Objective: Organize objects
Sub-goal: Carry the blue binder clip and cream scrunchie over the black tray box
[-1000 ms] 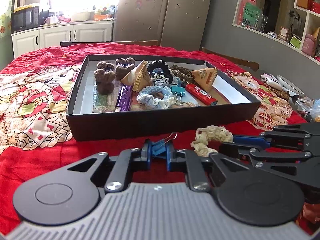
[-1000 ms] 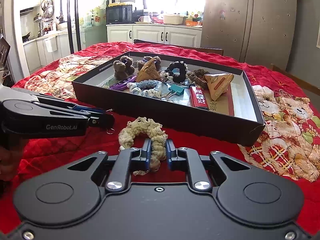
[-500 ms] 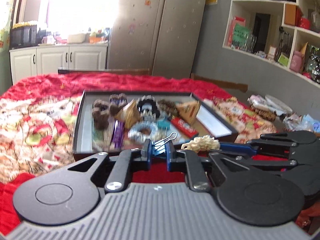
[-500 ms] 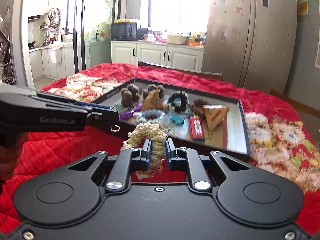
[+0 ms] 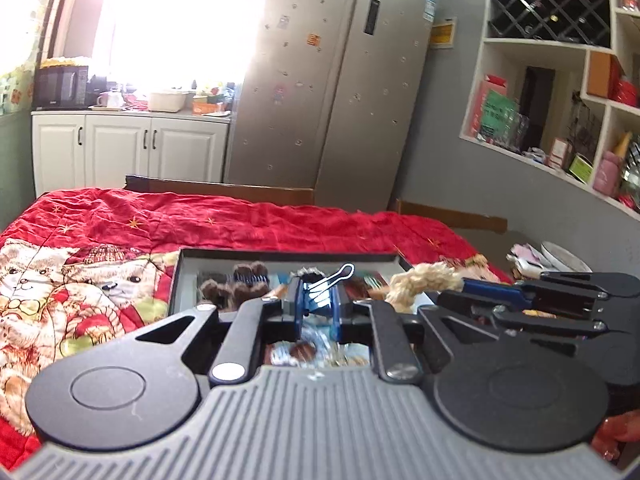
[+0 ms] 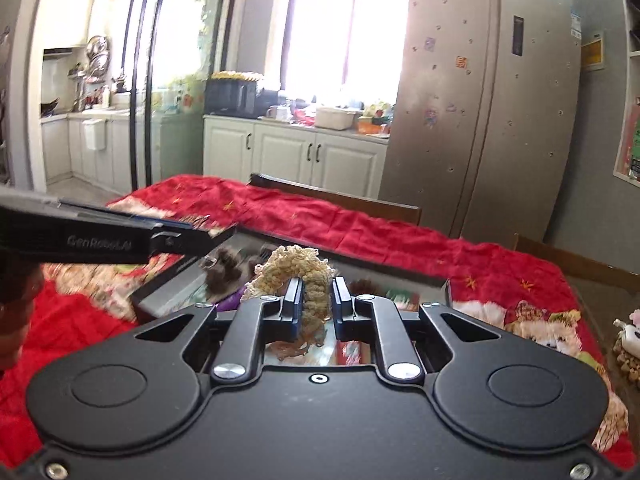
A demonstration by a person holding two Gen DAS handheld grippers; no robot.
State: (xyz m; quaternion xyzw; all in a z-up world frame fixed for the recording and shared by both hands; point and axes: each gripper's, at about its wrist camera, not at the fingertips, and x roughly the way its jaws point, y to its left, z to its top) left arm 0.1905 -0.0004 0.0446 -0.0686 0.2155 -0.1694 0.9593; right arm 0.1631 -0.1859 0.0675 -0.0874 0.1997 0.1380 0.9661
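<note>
A: Cream yarn, a crocheted scrunchie (image 6: pixel 298 270), is clamped between the fingers of the right gripper (image 6: pixel 316 304) and is carried above the near part of the black tray (image 6: pixel 160 292).

B: And the left gripper (image 5: pixel 316 312)?

A: Its fingers are closed on a blue binder clip (image 5: pixel 320 300), whose wire handle is seen sticking up. Both things are held over the tray, which lies on the red blanket (image 5: pixel 240 224).

B: How should the placing be done well?

A: A bare patch of the tray floor should be picked for each thing, apart from the brown hair ties (image 5: pixel 232 288) already lying there. The grippers should be lowered until the loads are nearly resting, and only then should the fingers be parted. The scrunchie is soft and may cling to a pad, so a slow withdrawal is advised. The two grippers are close together, so room should be kept between them.
</note>
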